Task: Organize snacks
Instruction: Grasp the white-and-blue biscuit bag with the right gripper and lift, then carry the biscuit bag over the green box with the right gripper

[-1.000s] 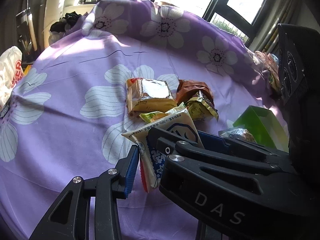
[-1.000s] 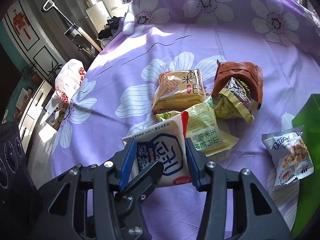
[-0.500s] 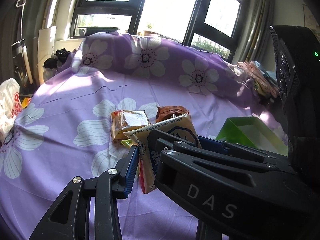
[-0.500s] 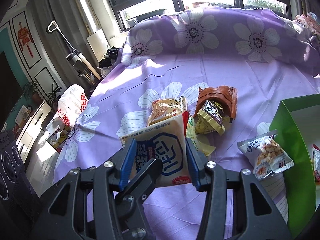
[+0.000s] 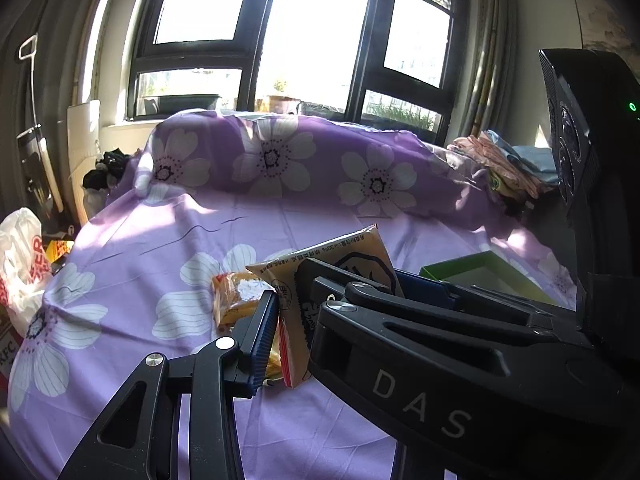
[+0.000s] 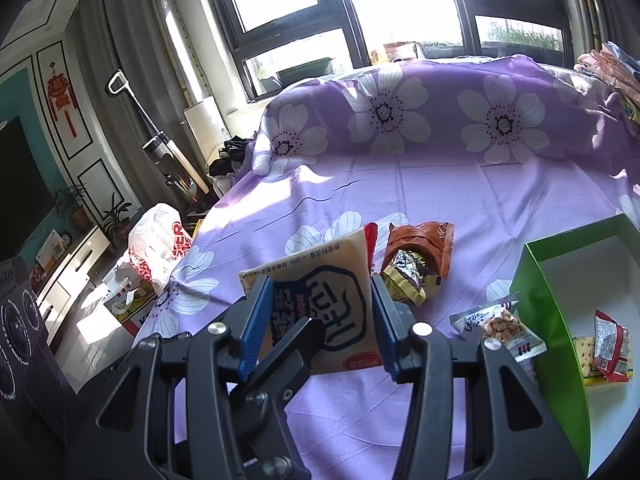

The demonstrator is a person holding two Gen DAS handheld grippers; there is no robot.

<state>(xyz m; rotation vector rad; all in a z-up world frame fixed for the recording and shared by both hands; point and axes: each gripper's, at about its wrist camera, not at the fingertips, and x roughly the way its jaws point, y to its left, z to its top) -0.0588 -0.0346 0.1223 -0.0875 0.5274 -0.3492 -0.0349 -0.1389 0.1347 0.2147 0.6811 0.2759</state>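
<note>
A cream snack packet point(image 6: 320, 300) with dark blue print hangs above the purple flowered sheet point(image 6: 460, 192). My right gripper point(image 6: 320, 312) is shut on it, blue pads pressing its two side edges. My left gripper point(image 5: 288, 312) is shut on the same packet point(image 5: 344, 256); one black finger point(image 6: 292, 344) lies across its front and the blue-padded finger point(image 5: 260, 332) sits against its back. The right gripper's body hides the left gripper's other finger in the left wrist view. A brown packet point(image 6: 420, 244), a gold foil packet point(image 6: 408, 276) and an orange packet point(image 5: 236, 300) lie on the sheet below.
A green box point(image 6: 532, 280) stands at the right, with a red packet point(image 6: 612, 344) inside it. A peanut packet point(image 6: 500, 326) lies against its outer wall. A white plastic bag point(image 6: 160, 240) sits off the sheet's left edge. Windows lie beyond a raised fold of the sheet.
Both grippers have risen with the cream packet, lifting it off the pile of snacks. Both views have tilted up toward the windows, and more of the green box shows.
</note>
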